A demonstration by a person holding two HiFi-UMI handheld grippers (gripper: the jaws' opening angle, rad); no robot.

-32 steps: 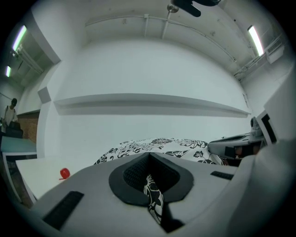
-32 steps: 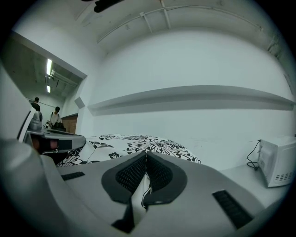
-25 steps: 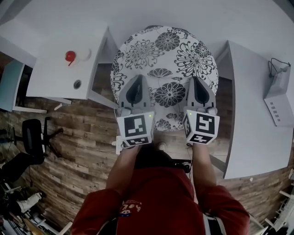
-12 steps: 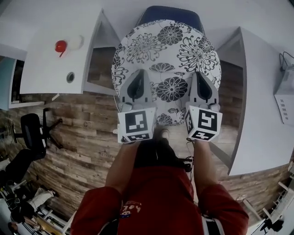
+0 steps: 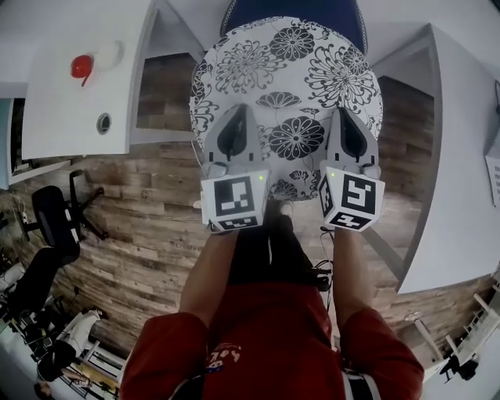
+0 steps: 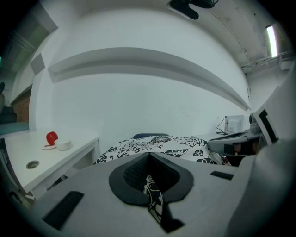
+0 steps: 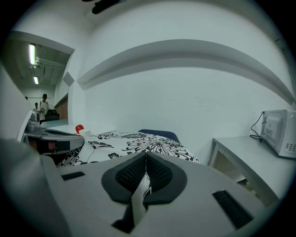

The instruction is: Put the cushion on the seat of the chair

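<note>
Two grippers clamp the near rim of the round cushion (image 5: 285, 70), white fabric printed with black flowers: the left gripper (image 5: 237, 117) at seven o'clock of it, the right gripper (image 5: 344, 117) at five, each pinching a fold of cloth between ribbed dark pads (image 6: 134, 173). The cushion lies flat; the blue chair (image 5: 293, 9) peeks past its twelve o'clock edge. Each cube (image 5: 233, 201) bears black-and-white square markers.
</note>
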